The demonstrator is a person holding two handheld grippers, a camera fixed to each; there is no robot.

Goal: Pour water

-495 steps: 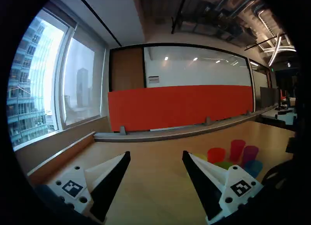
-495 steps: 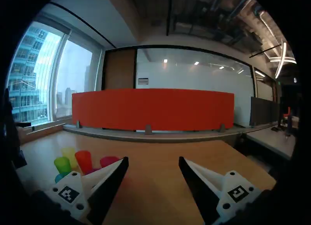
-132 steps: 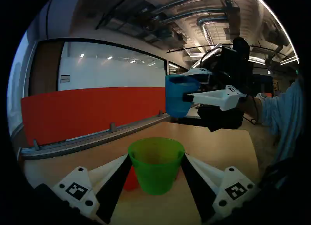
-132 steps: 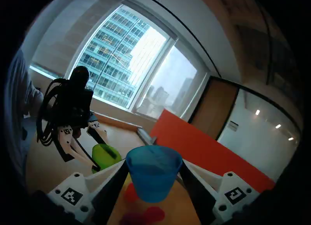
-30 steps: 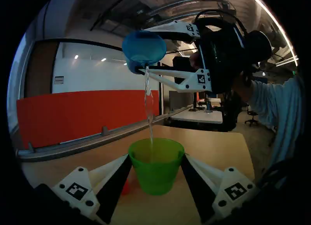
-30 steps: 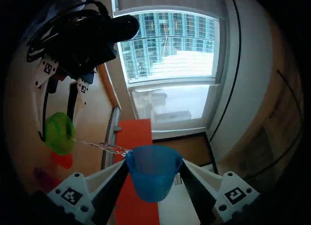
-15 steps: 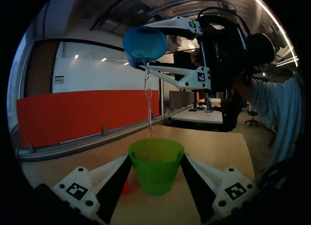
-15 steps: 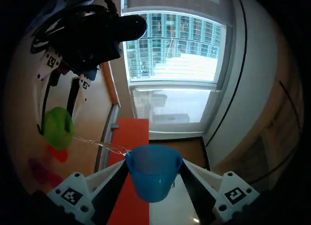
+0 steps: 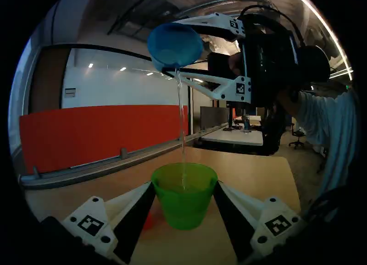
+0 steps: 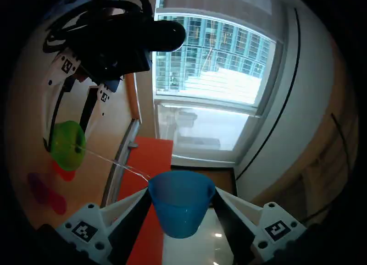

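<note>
My left gripper (image 9: 183,201) is shut on a green cup (image 9: 184,195), held upright above the wooden table (image 9: 257,173). Above it, the right gripper (image 9: 183,47) holds a blue cup (image 9: 174,45) tipped over. A thin stream of water (image 9: 181,123) falls from its rim into the green cup. In the right gripper view my right gripper (image 10: 181,205) is shut on the blue cup (image 10: 181,201), and the water stream (image 10: 114,162) runs to the green cup (image 10: 67,145) held by the left gripper (image 10: 64,141).
A red cup (image 9: 147,220) stands on the table behind the green one. Red and magenta cups (image 10: 46,191) lie below in the right gripper view. An orange partition (image 9: 101,132) and a window (image 10: 215,72) bound the table. A person's sleeve (image 9: 335,136) is at the right.
The blue cup has tipped a little further and shifted slightly right; the water stream keeps falling into the green cup. The green cup has stayed still.
</note>
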